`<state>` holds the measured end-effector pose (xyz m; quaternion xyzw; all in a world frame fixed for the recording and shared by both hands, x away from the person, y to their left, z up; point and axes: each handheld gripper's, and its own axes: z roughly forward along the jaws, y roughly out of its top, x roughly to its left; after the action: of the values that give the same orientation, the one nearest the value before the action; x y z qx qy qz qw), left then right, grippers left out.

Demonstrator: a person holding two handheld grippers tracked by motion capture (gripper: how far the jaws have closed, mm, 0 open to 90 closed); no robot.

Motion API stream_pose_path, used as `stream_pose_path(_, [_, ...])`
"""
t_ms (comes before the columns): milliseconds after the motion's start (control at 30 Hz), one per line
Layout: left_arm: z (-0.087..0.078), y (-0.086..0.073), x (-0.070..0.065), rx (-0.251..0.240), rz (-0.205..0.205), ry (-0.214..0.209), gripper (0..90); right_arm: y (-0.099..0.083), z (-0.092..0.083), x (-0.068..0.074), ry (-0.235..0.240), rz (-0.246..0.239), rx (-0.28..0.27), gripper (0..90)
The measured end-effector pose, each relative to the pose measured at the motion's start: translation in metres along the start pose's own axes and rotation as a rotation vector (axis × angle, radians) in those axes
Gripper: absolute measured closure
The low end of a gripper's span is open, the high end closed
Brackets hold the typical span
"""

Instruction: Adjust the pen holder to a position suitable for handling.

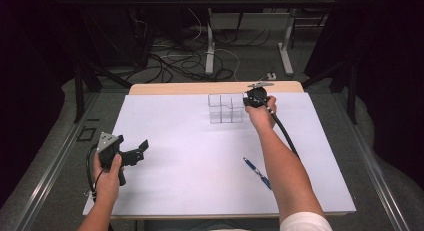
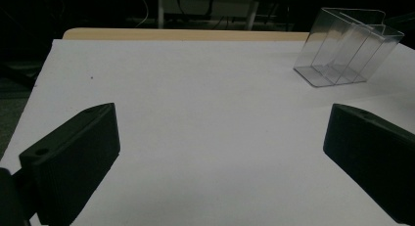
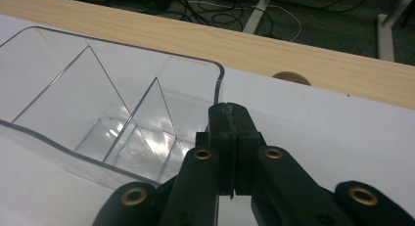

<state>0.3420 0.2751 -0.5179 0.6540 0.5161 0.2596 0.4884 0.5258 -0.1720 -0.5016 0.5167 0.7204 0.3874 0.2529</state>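
The clear plastic organizer (image 1: 226,108), divided into compartments and open at the top, stood upright on the white sheet (image 1: 200,156) near the far edge of the bench (image 1: 200,87), right of the middle. The right gripper (image 1: 248,101) was at its right-hand wall; in the right gripper view its jaws were pressed together at that wall's rim (image 3: 219,81), though whether they pinched the thin plastic or only touched it was hard to tell. A blue pen (image 1: 257,172) lay on the sheet nearer the right front corner, partly hidden by the right forearm (image 1: 285,166). The left gripper (image 1: 141,150) hovered well apart by the bench's left edge, jaws spread wide with nothing between them, facing the organizer.
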Motion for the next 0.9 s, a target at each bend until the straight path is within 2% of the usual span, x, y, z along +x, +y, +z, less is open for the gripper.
stream_pose_path(267, [0.000, 0.000, 0.000, 0.000, -0.001, 0.001, 0.3, 0.000, 0.001, 0.008, 0.025, -0.008, -0.007, 90.0])
stream_pose_path(500, [0.000, 0.000, 0.000, 0.000, 0.000, 0.001, 0.3, 0.001, 0.004, 0.020, 0.043, 0.005, -0.014, 90.0])
stream_pose_path(900, [0.000, 0.000, 0.001, 0.000, 0.000, 0.002, 0.3, 0.001, 0.005, 0.026, 0.058, 0.008, -0.021, 90.0])
